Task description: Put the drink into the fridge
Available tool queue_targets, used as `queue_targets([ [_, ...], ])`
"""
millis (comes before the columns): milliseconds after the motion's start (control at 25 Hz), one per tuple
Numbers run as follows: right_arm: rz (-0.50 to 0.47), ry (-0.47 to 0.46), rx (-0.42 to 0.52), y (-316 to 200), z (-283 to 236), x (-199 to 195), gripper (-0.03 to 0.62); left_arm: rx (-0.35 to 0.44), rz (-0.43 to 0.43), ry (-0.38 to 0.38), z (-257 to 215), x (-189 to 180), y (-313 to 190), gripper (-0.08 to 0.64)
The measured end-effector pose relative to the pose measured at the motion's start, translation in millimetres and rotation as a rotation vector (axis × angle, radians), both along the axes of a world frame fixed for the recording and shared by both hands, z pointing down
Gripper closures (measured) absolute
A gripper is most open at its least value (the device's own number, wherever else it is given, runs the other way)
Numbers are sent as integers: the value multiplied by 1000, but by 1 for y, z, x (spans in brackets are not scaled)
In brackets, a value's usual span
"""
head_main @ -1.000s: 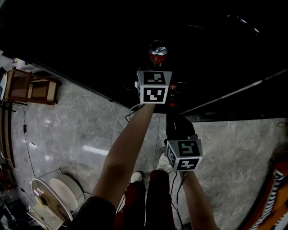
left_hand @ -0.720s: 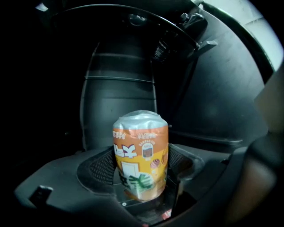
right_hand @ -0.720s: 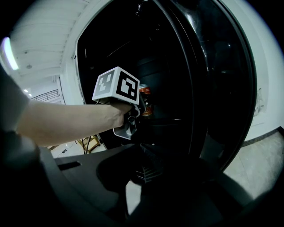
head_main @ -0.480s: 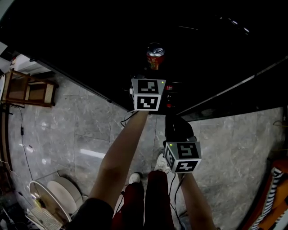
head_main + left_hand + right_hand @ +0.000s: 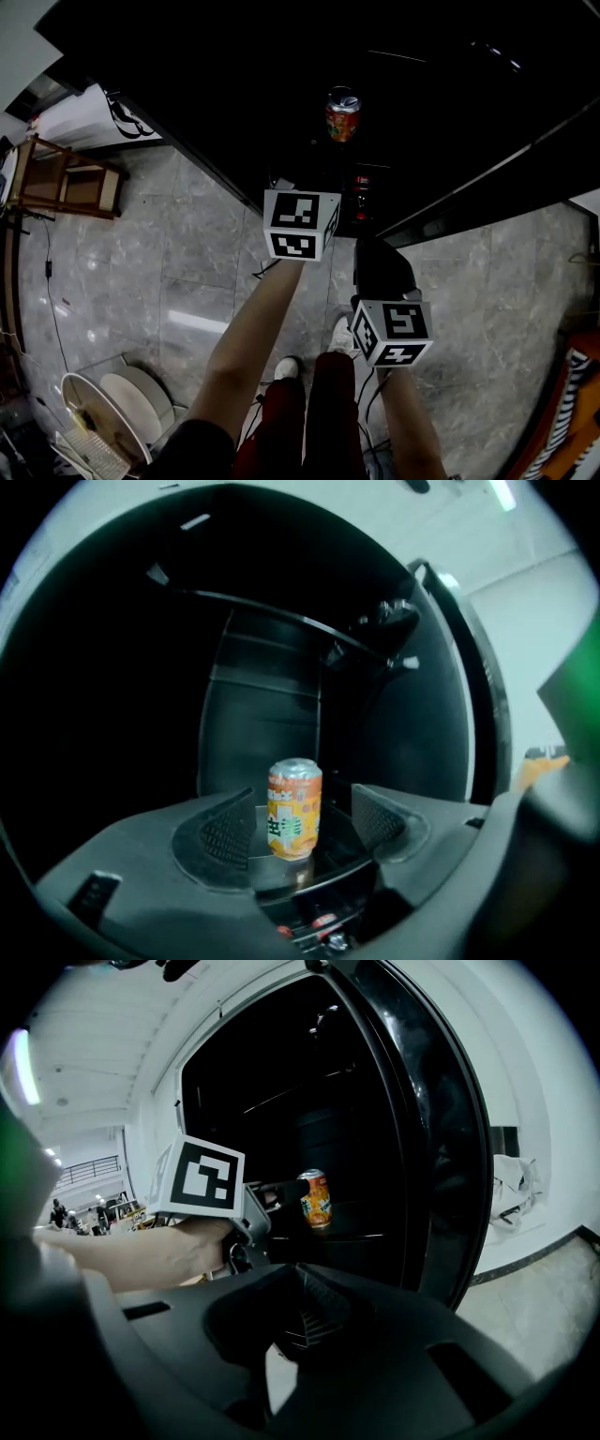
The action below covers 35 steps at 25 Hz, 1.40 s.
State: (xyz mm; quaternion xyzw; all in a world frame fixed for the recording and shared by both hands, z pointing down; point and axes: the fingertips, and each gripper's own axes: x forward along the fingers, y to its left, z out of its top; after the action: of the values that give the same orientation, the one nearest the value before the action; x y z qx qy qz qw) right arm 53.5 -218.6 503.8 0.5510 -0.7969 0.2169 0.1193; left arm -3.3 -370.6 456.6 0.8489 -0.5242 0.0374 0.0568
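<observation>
One drink can (image 5: 294, 808) stands upright inside the open black fridge (image 5: 234, 75). Its long axis is vertical and its silver top faces up. In the head view it sits in the upper middle of the frame, deep in the dark interior. It rests on a glossy shelf (image 5: 323, 862) that mirrors its base, and its orange and green label faces the left hand-held gripper (image 5: 304, 803). That gripper's jaws are apart. In the left gripper view the can appears in the gap between the two ribbed pads (image 5: 228, 832), with a clear space on either side, so neither pad touches it. The right hand-held gripper (image 5: 300, 1312) is lower in the head view, over the grey stone floor (image 5: 169, 272) in front of the fridge and well apart from the can. Its jaws are together with nothing between them. In the right gripper view the fridge door (image 5: 445, 1166) stands open at the right of the frame, and the can shows small just above centre, beyond the tip of the left gripper. There are two hand-held grippers, each carrying one marker cube (image 5: 300, 223), and one can. A wooden stool (image 5: 61, 180) stands at the upper left of the head view.
</observation>
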Motion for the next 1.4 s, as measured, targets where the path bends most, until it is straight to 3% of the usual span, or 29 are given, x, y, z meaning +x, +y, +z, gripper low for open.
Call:
queue_targets([
  [200,3,14,21,12,-15,-10,574,11,38,45,-22,-8,29,300],
  [640,42,6,91,29,-59,-25,574,31,80,46,-49,-30,80,540],
  [1000,54,-1,103,53,-91,-39,574,-44,174,81,-68,-46,139,551],
  [1400,31,24,155,79,-145,-56,574,-37,221,81,-117,-71,194,551],
])
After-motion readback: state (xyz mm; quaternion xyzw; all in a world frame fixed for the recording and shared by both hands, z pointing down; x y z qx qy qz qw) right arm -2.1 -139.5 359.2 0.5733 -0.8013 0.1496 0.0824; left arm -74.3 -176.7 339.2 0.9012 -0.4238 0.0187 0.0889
